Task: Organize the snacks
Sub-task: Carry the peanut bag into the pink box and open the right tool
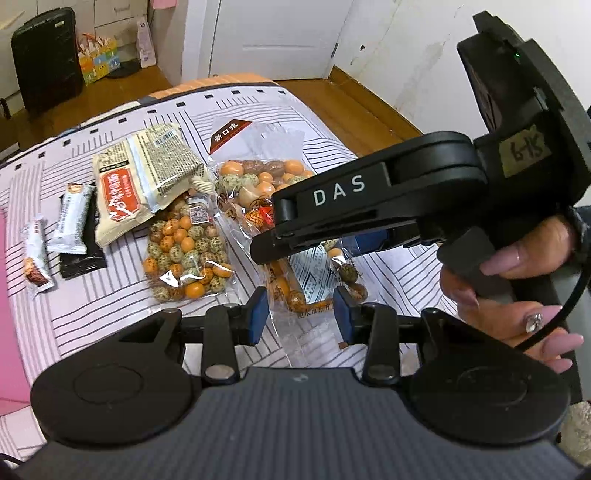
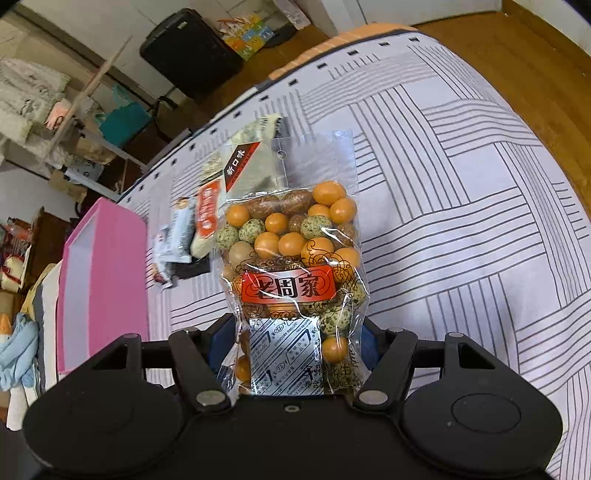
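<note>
Right gripper (image 2: 297, 354): your jaws are clamped on the bottom end of a clear peanut bag (image 2: 291, 258). It sits between the blue pads, red label facing the camera, a silver desiccant sachet (image 2: 284, 354) showing through the film. Whether it is lifted off the bedsheet (image 2: 461, 184) or resting on it, I can't tell.

Left gripper (image 1: 300, 314): jaws parted, gripping nothing. The bag's lower edge lies between the blue pads (image 1: 256, 314), but they don't look to be touching it.

Next out: a second peanut bag (image 1: 184, 254) flat on the sheet, just left of the held one. A cream packet (image 1: 125, 192) overlaps its top end. Left of that lie a white bar (image 1: 72, 221) on a black packet (image 1: 86, 251), then a small bar (image 1: 35, 254), all loose in a rough row.

Progress, my read: early. One bag in hand; the other five still loose on the sheet. The pink box (image 2: 99, 288) off to the left looks like the target, and no snack shows in the part of it in view.

Writing:
- held bag, red label: "老周家"; corner tab "新口味"; near the bottom, "花生"
- right gripper body: "DAS", plus a handwritten sticker, maybe "615"
- cream packet: red strip with characters, too skewed to read

Far back: a black suitcase (image 1: 46, 55) on the wood floor by the white door (image 1: 277, 33).
</note>
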Demonstrator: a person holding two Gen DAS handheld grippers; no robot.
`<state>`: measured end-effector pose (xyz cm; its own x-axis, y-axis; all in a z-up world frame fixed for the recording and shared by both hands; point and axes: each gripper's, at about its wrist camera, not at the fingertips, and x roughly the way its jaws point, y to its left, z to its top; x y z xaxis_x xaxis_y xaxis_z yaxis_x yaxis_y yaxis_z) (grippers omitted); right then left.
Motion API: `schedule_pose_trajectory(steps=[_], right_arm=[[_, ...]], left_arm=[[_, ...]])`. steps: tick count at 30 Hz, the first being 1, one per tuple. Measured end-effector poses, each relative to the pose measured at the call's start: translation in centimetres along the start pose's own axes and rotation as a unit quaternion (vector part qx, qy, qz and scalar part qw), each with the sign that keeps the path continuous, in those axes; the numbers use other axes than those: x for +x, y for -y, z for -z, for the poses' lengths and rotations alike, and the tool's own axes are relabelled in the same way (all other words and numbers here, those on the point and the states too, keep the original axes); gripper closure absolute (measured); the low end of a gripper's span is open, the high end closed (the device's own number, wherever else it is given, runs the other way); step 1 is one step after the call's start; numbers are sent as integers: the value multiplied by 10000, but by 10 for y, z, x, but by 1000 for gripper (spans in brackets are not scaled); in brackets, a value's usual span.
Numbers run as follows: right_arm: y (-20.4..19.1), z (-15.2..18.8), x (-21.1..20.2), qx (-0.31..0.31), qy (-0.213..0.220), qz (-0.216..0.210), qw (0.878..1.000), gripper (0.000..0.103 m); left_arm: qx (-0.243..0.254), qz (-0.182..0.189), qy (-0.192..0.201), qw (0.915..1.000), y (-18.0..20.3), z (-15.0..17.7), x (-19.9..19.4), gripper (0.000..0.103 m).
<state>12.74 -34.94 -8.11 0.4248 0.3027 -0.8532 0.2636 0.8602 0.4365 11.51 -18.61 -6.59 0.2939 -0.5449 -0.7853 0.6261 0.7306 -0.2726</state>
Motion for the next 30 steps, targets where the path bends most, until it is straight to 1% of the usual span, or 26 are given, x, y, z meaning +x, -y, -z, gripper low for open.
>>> schedule_pose_trajectory(steps=[4, 8, 15, 17, 20, 24, 30], right_arm=[[-18, 13, -11, -219, 98, -24, 9997, 31], [-40, 23, -16, -434, 105, -84, 9990, 31], [-90, 42, -30, -883, 165, -67, 9959, 31], [-108, 46, -33, -1042, 190, -99, 9943, 31], [-134, 50, -35, -1274, 251, -164, 9914, 31], [-161, 58, -31, -1494, 356, -229, 9879, 31], [-194, 60, -10, -1721, 303, -425, 9837, 31]], left_arm=[[-11, -4, 35, 10000, 1, 8, -20, 66], [17, -73, 94, 9999, 0, 18, -43, 66], [-13, -110, 174, 9998, -15, 35, -89, 66], [-4, -174, 252, 9995, -20, 39, -104, 66], [16, -371, 428, 9984, -27, 46, -126, 66], [-67, -539, 583, 9968, -43, 56, -150, 66], [-225, -651, 639, 9956, -77, 65, -169, 66]])
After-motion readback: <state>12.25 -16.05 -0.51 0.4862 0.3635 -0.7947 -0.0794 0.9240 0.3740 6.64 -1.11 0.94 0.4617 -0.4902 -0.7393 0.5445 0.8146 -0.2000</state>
